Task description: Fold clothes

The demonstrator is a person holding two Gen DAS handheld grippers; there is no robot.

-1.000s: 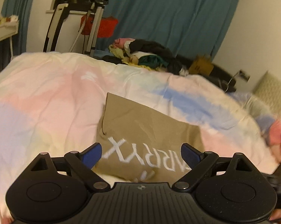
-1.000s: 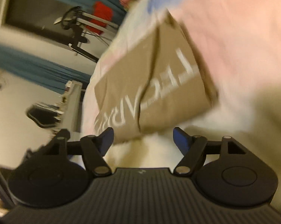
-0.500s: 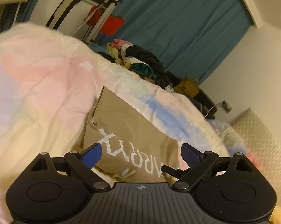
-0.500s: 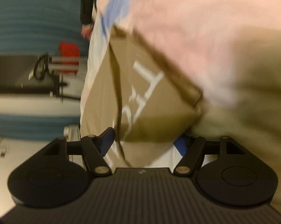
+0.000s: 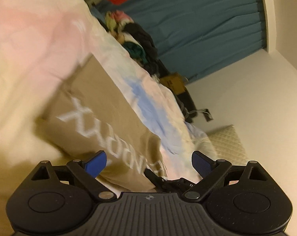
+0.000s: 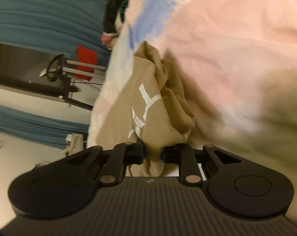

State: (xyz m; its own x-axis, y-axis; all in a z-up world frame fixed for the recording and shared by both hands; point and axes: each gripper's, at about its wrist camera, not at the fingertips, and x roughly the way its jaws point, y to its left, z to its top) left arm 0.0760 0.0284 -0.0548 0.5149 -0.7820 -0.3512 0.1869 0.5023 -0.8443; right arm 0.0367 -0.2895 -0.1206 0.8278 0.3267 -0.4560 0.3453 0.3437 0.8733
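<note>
Duvet (image 5: 40,45) of soft pastel cloth, in pink, cream and blue patches, covers the bed and fills most of both frames. Tan shirt (image 5: 101,106), a matte knit with white block lettering, lies on the duvet at frame centre in the left wrist view; its outline there is roughly rectangular and flat. In the right wrist view the same shirt (image 6: 148,106) is bunched into vertical folds at lower centre. Left claw (image 5: 149,163) stands wide open over the shirt's near edge, blue pads apart, gripping nothing. Right claw (image 6: 152,155) is closed on a gathered fold of the shirt, fabric pinched between both fingers.
</note>
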